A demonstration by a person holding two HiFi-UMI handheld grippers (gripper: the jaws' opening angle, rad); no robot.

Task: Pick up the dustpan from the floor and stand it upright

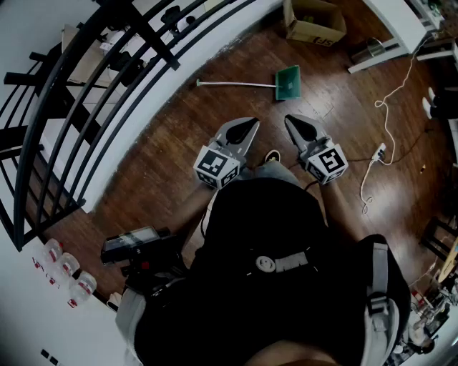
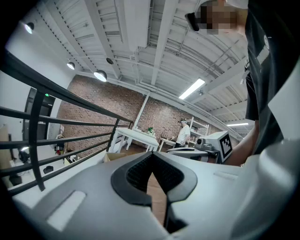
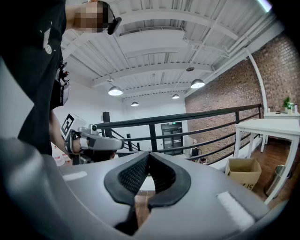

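The green dustpan (image 1: 288, 82) lies flat on the wooden floor, its long white handle (image 1: 235, 84) stretching to the left. It shows only in the head view. My left gripper (image 1: 252, 124) and right gripper (image 1: 292, 120) are held side by side in front of my body, well short of the dustpan and above the floor. Both point roughly level towards it. In the left gripper view the left gripper (image 2: 152, 154) has its jaws closed tip to tip, with nothing between them. The right gripper (image 3: 149, 153) looks the same in its own view, shut and empty.
A black metal railing (image 1: 107, 93) curves along the left. An open cardboard box (image 1: 315, 21) stands beyond the dustpan, with a white table (image 1: 401, 21) to its right. A white cable and power strip (image 1: 379, 151) lie at the right. Several bottles (image 1: 68, 275) stand at the lower left.
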